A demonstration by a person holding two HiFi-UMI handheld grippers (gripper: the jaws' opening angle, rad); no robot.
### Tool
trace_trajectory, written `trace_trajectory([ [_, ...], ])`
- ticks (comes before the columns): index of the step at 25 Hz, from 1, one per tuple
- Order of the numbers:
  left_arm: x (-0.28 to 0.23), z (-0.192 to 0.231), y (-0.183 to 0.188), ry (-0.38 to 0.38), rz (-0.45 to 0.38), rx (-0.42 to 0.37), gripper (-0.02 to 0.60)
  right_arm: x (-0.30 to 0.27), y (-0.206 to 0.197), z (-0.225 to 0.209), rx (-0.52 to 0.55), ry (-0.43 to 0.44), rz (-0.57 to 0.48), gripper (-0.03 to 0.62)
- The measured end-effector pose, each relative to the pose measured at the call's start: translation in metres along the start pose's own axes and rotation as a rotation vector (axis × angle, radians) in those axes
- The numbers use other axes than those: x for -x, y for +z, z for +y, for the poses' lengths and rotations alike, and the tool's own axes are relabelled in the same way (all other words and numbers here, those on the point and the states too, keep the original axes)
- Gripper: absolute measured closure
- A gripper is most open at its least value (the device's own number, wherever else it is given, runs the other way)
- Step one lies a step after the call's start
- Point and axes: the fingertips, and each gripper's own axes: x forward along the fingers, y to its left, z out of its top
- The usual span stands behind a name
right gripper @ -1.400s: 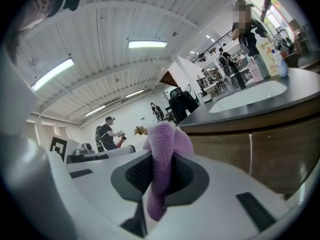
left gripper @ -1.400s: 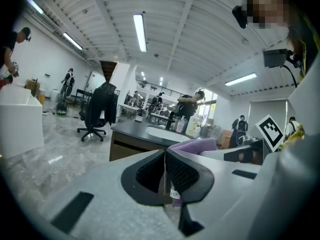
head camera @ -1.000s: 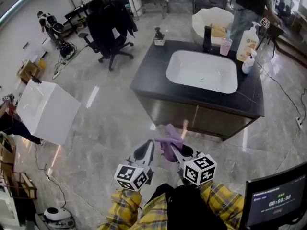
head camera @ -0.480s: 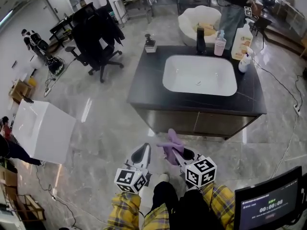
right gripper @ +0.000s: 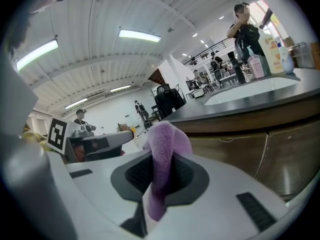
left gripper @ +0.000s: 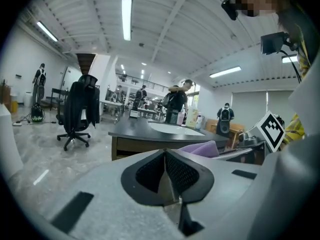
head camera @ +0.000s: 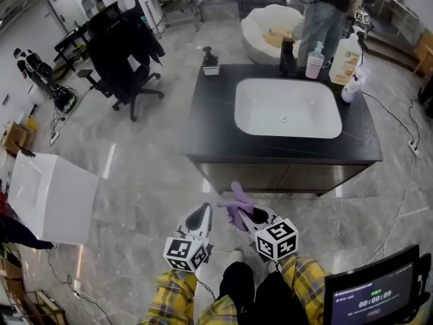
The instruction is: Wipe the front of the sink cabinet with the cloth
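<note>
— What has shifted?
— The sink cabinet point(head camera: 284, 176) now sits squarer and nearer; its front is still apart from both grippers.
— The cloth?
— The purple cloth point(head camera: 237, 200) is clamped in the right gripper point(head camera: 242, 212), a fold flopping above the jaws. The left gripper point(head camera: 201, 217) is pressed closed, empty.
— Handling?
— Light and limp, probably; a grip at the bunched middle suits wiping.

A glossy grey marble floor point(head camera: 149, 175) spreads under a black office chair point(head camera: 135, 80) hung with a dark jacket point(head camera: 118, 36), a white box point(head camera: 51, 195) stands at left, and strip lights point(left gripper: 126, 18) glow on the ribbed white ceiling point(left gripper: 170, 14).
</note>
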Motion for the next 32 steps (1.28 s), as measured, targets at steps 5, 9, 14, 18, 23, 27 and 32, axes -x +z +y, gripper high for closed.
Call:
trace_trajectory([
  [5, -0.013, 0.023, -0.008, -0.013, 0.028, -0.006, 0.574, -0.036, -0.004, -0.001, 0.046, -0.021, 0.005, 0.554],
  [9, -0.021, 0.04, -0.01, -0.024, 0.033, -0.01, 0.574, -0.07, -0.01, -0.004, 0.093, -0.037, 0.028, 0.554],
  [14, -0.023, 0.066, -0.008, -0.03, 0.024, -0.024, 0.574, -0.114, -0.016, 0.002, 0.135, -0.022, 0.05, 0.554],
  [18, -0.017, 0.096, -0.013, 0.019, 0.014, -0.014, 0.574, -0.154, -0.014, 0.016, 0.198, 0.012, 0.057, 0.554],
  [23, -0.021, 0.126, -0.027, 0.074, -0.01, 0.032, 0.574, -0.19, -0.016, 0.012, 0.293, 0.028, 0.072, 0.554],
  [27, -0.035, 0.14, -0.049, 0.099, -0.026, 0.068, 0.574, -0.206, -0.03, 0.0, 0.309, 0.027, 0.073, 0.554],
  [32, -0.06, 0.145, -0.074, 0.112, -0.011, 0.061, 0.575, -0.219, -0.038, -0.029, 0.304, -0.018, 0.04, 0.554],
])
